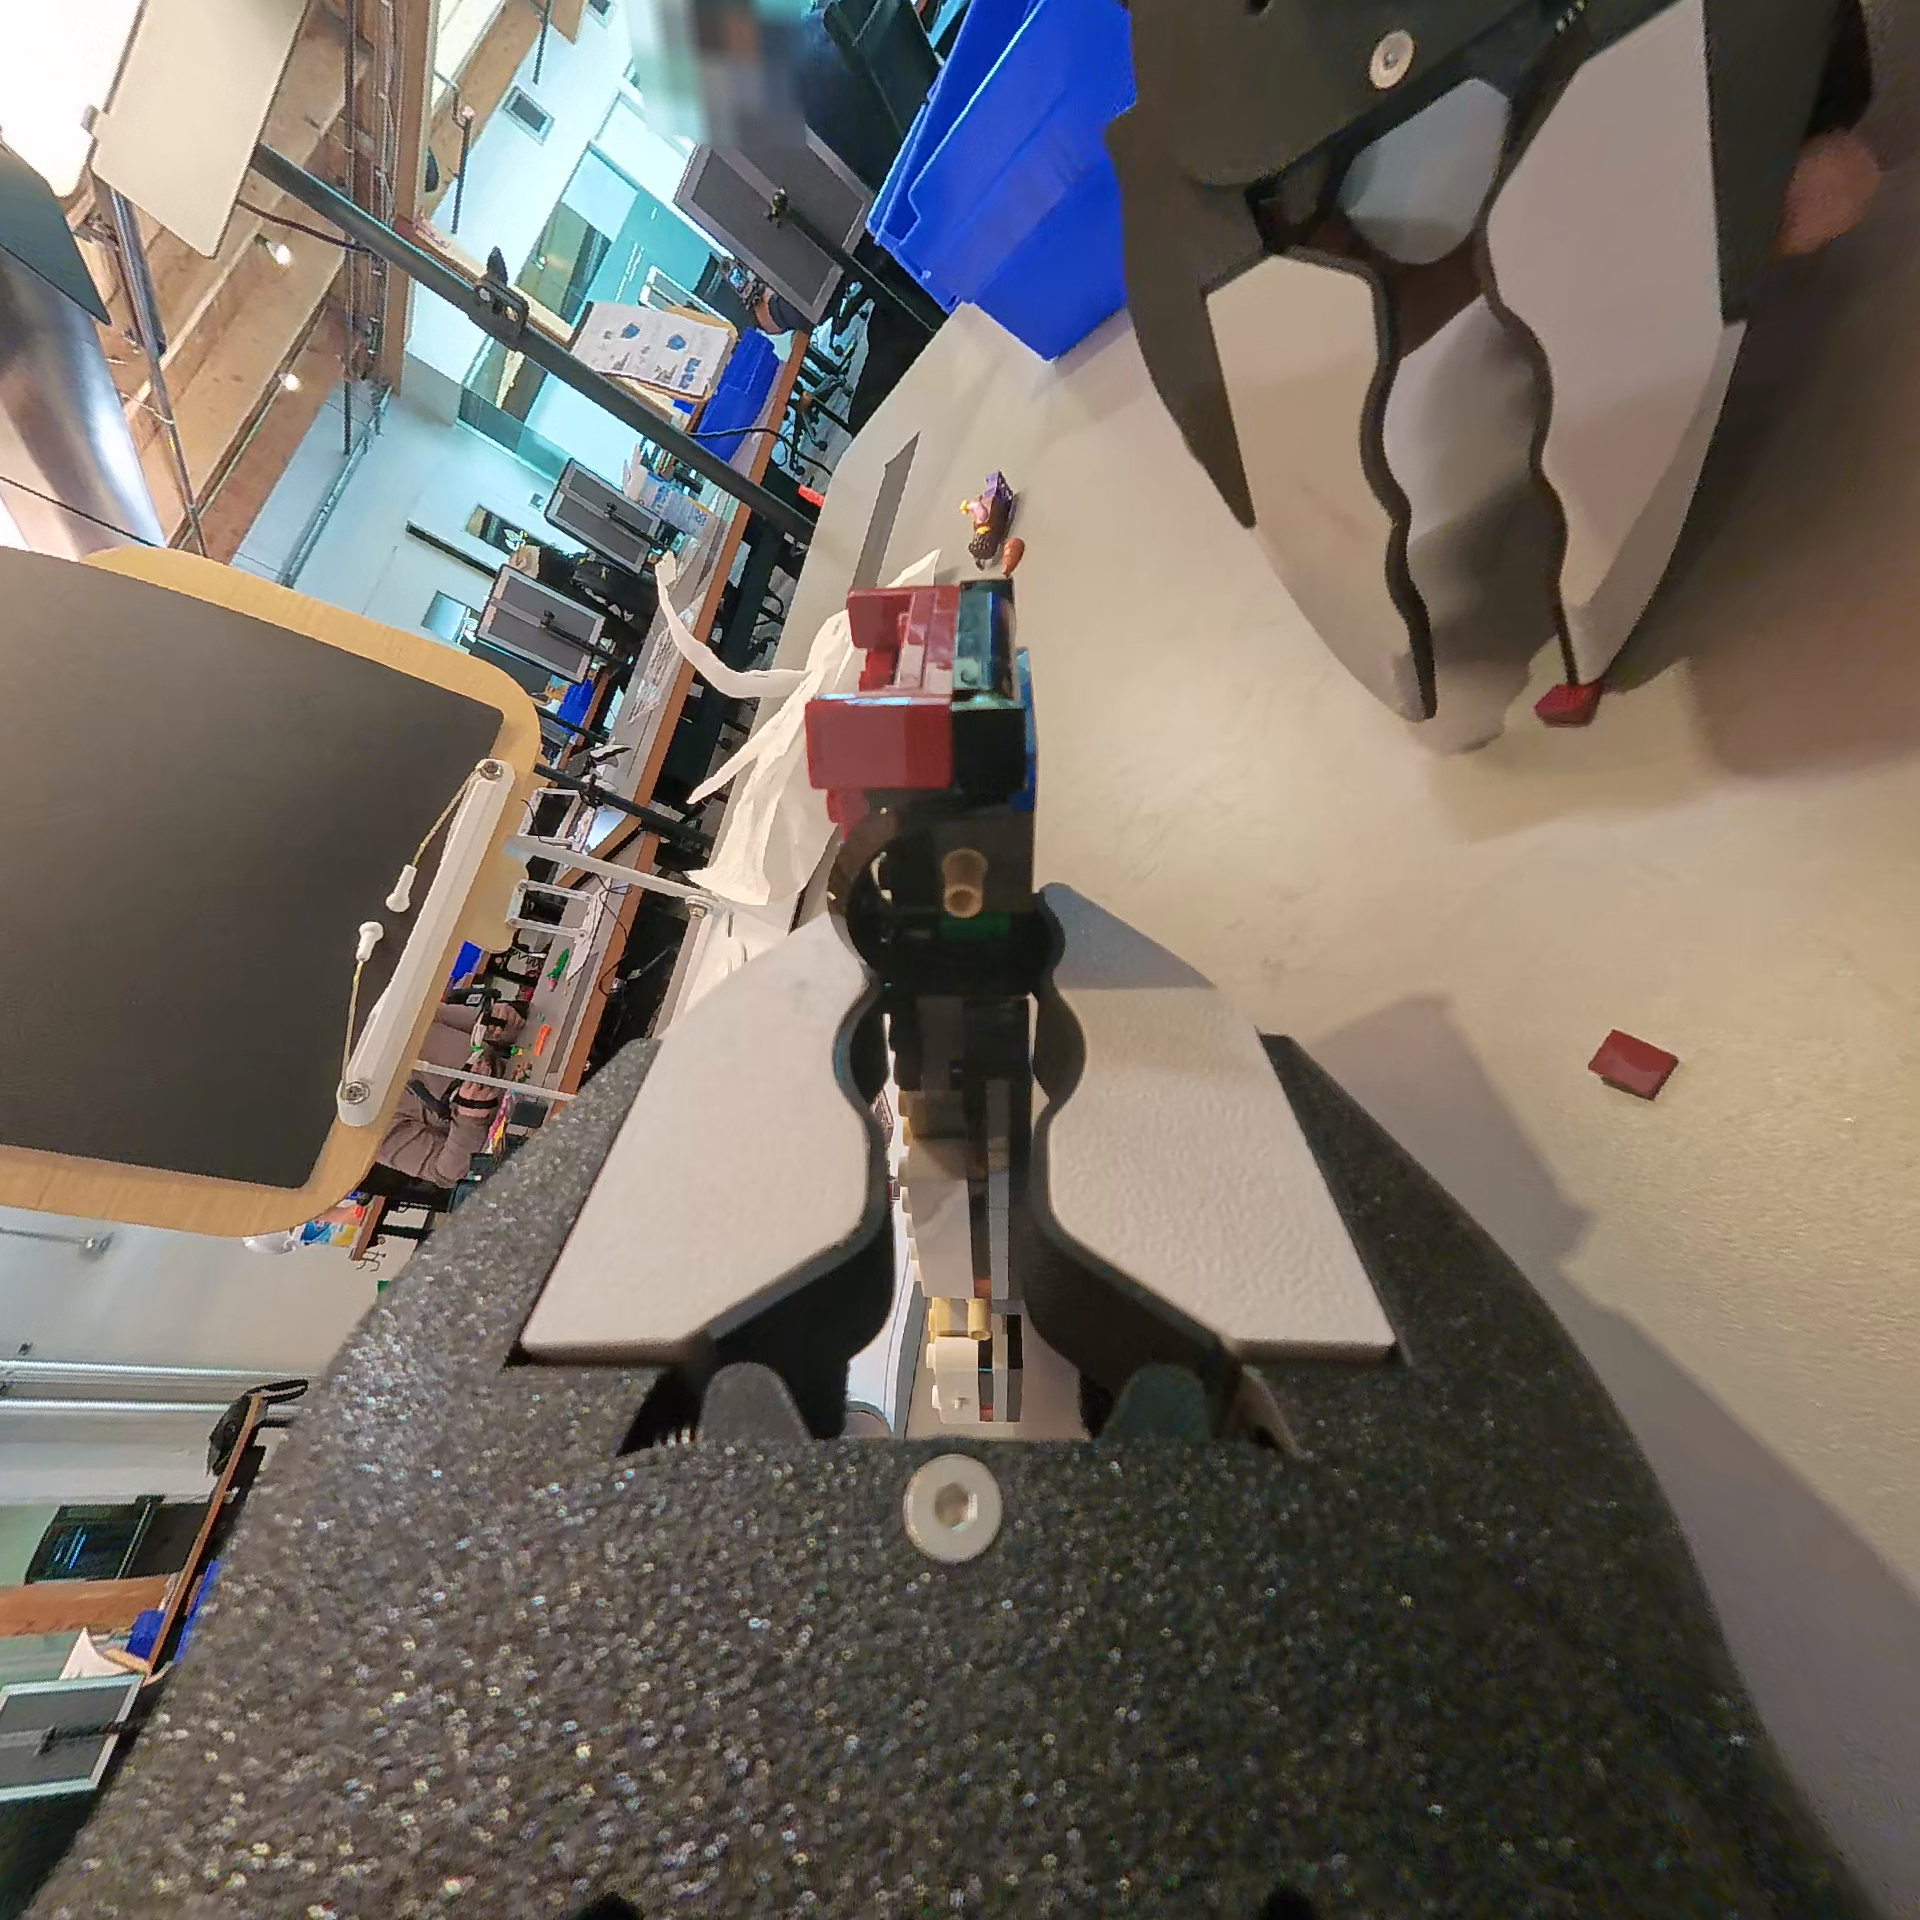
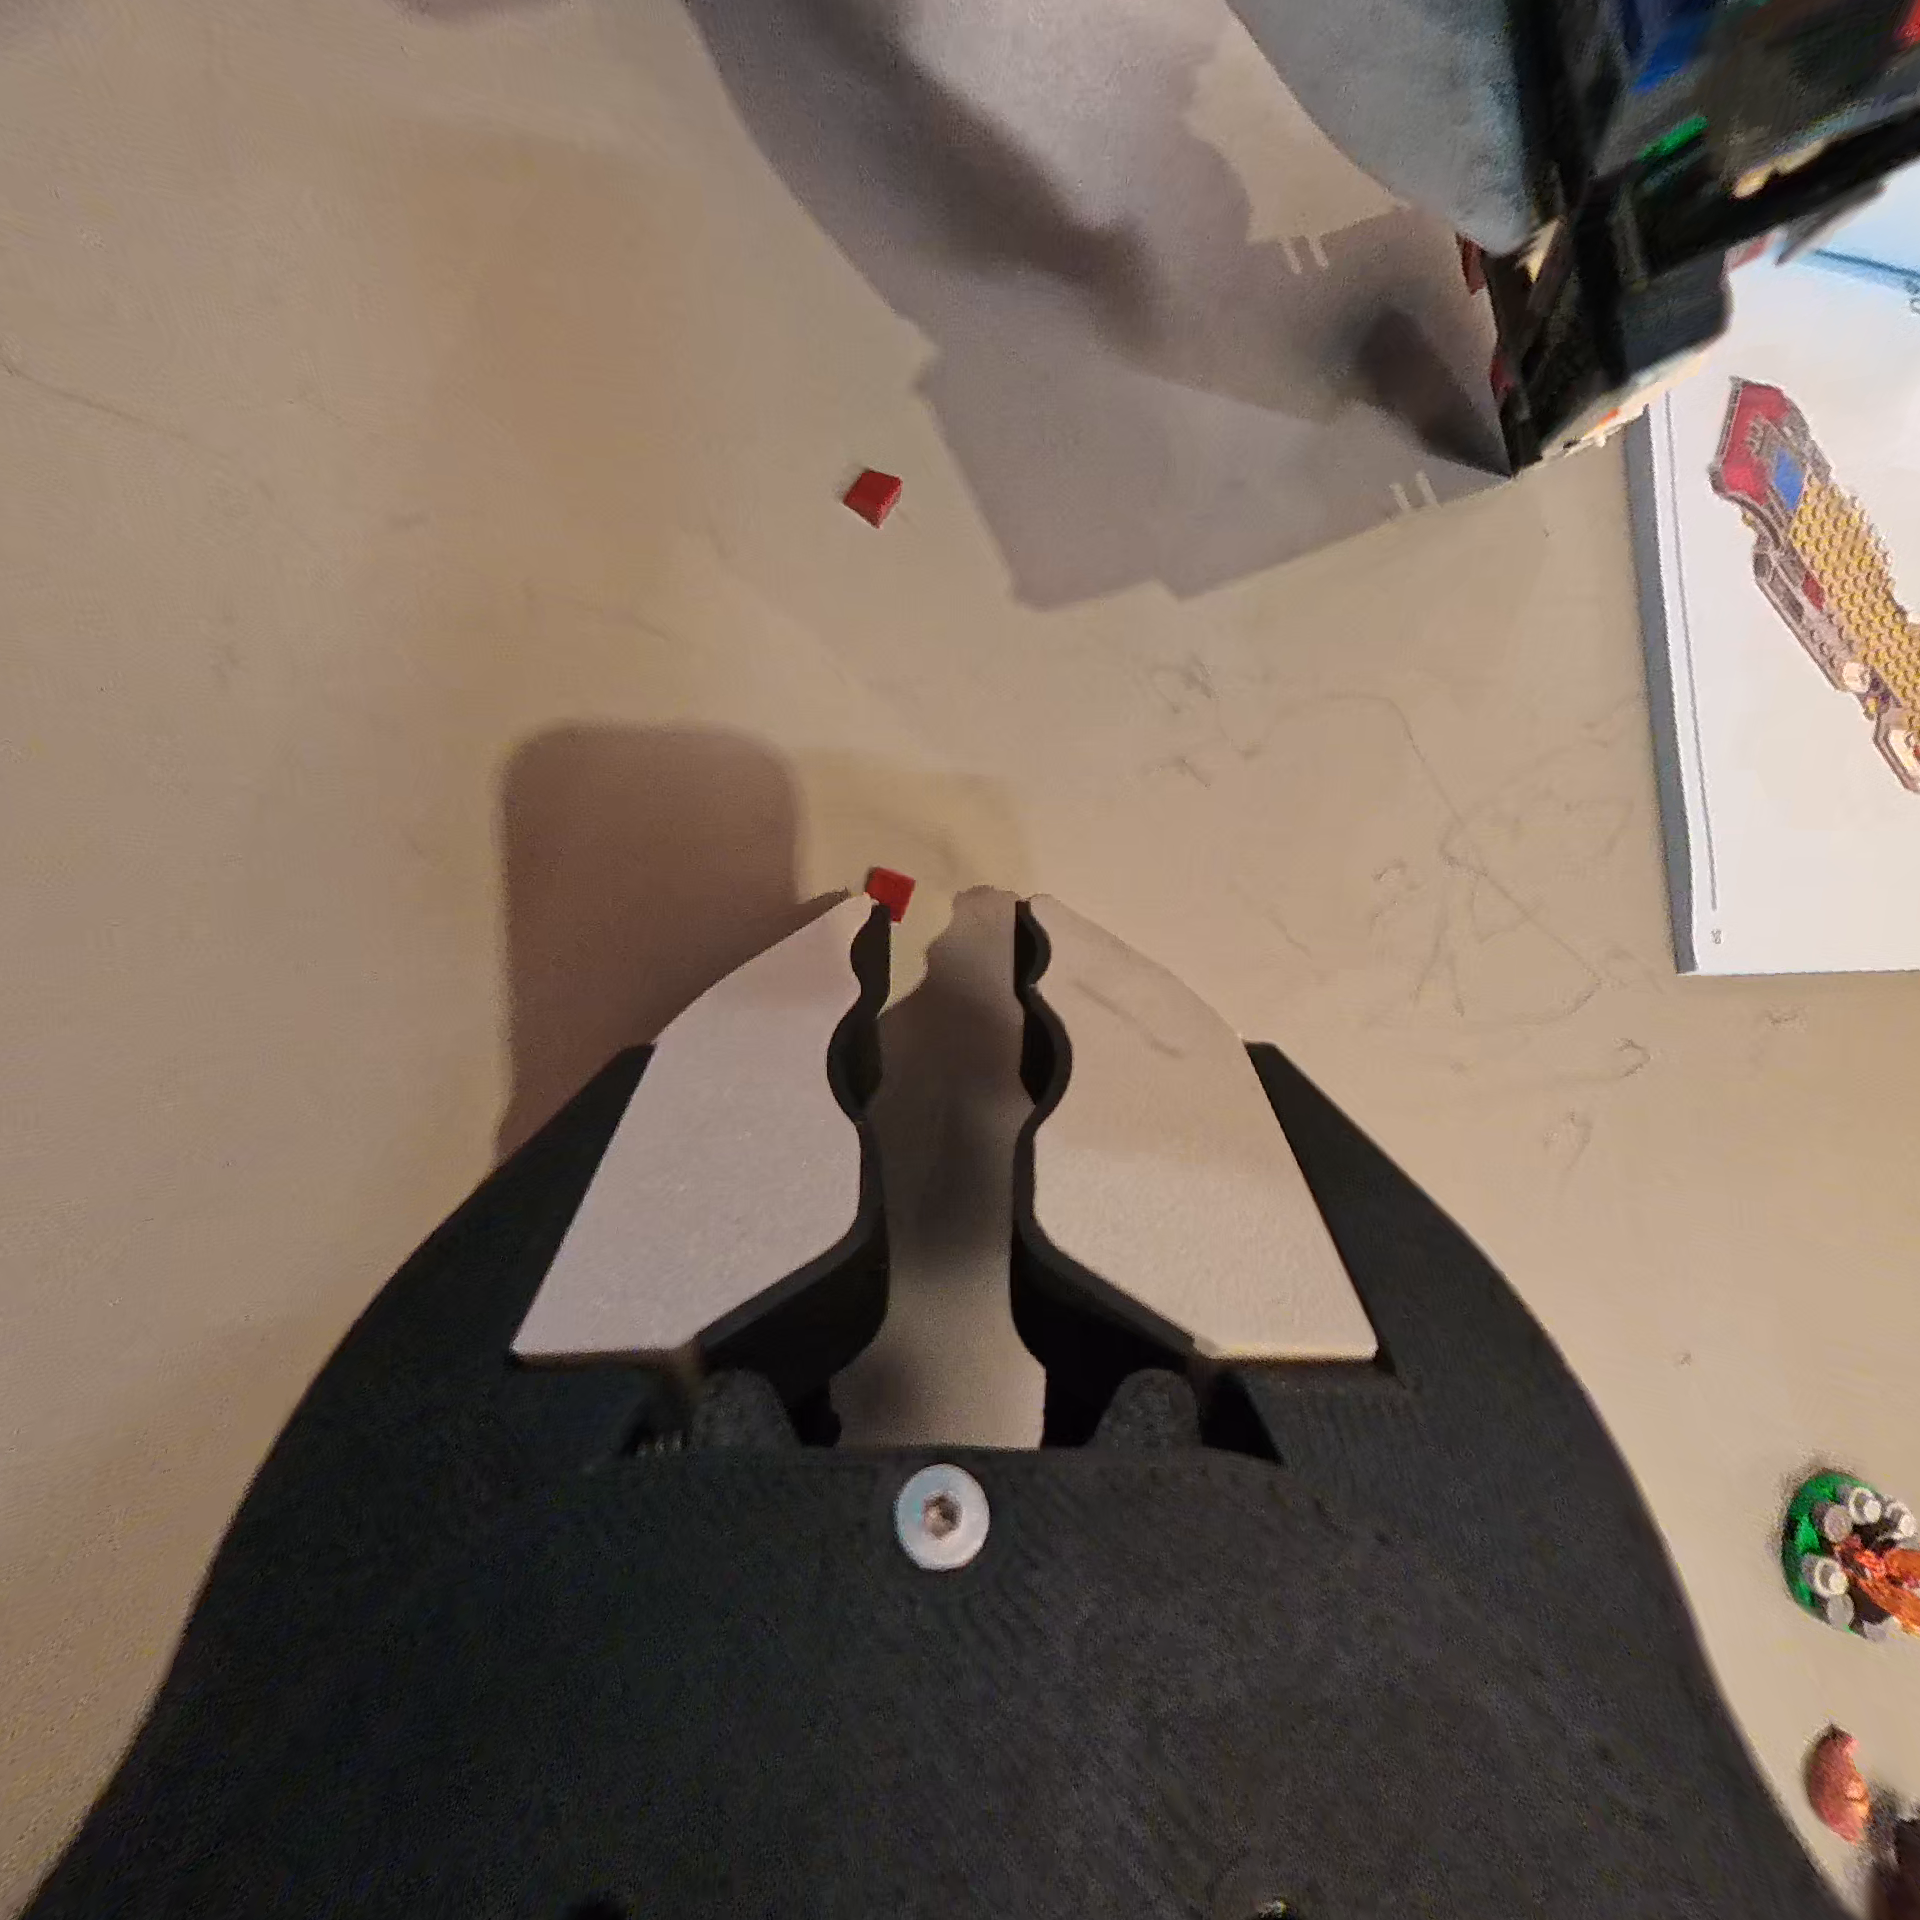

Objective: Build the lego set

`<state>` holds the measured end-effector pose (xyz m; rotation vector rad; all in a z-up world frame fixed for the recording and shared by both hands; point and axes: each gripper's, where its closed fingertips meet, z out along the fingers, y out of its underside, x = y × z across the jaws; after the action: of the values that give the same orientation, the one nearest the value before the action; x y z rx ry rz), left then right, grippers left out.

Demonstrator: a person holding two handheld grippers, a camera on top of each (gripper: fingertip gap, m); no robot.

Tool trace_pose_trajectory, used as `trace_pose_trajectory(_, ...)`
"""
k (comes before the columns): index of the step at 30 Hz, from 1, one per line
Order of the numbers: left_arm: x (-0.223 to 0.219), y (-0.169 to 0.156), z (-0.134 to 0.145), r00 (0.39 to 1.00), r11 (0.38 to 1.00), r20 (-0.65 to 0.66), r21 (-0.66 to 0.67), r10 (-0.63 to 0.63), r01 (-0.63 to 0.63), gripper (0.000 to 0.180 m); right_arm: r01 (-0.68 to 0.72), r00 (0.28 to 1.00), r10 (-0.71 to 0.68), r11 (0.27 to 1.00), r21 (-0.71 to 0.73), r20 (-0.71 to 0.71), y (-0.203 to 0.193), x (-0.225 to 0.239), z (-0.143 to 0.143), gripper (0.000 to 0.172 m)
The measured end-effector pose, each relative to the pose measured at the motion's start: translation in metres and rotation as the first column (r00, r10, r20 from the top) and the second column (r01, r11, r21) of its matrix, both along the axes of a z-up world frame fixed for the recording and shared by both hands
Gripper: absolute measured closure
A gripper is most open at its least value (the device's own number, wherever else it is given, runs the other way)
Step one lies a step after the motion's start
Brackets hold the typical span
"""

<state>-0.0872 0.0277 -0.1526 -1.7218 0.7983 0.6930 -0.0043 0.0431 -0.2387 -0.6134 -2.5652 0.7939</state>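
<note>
The left gripper [image 1: 951,935] squeezes a brick model [image 1: 935,748], while the right gripper [image 2: 951,909], open and empty, may knock the red tile [image 2: 890,891] touching its left fingertip away.

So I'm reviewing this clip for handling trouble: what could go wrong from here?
1. The right gripper is open, and the small red tile sits at one fingertip only, not between both. Closing now might flick it away.
2. The left gripper clamps a long brick model that sticks far past its fingers, so a bump could snap pieces off.
3. A second red tile lies loose on the table, easy to knock aside.
</note>
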Motion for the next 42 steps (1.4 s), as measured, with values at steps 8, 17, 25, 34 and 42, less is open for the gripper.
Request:
trace_pose_trajectory(8,0.002,0.001,0.0,1.0,1.0,-0.001,-0.002,-0.008,0.008,0.156,0.02,0.997,-0.02,1.0,0.004,-0.068,-0.011,-0.011,0.001,0.149)
trace_pose_trajectory(17,0.001,0.002,0.001,0.997,1.0,-0.073,0.007,0.011,-0.01,0.156,0.054,0.997,-0.049,0.995,-0.087,0.062,-0.015,-0.003,-0.002,0.15)
trace_pose_trajectory(25,-0.003,0.003,-0.006,0.975,0.999,-0.219,-0.01,0.042,-0.046,0.156,0.083,0.984,-0.06,0.988,-0.131,0.17,-0.024,0.006,-0.002,0.15)
trace_pose_trajectory(34,0.001,0.004,-0.008,0.979,0.999,-0.202,-0.016,0.027,-0.031,0.156,0.033,0.974,0.001,0.989,-0.146,0.228,-0.026,0.021,-0.003,0.153)
trace_pose_trajectory(42,0.003,0.004,-0.007,0.979,1.0,-0.202,-0.015,0.019,-0.022,0.156,-0.03,0.977,0.052,0.993,-0.111,0.208,-0.028,0.028,-0.004,0.15)
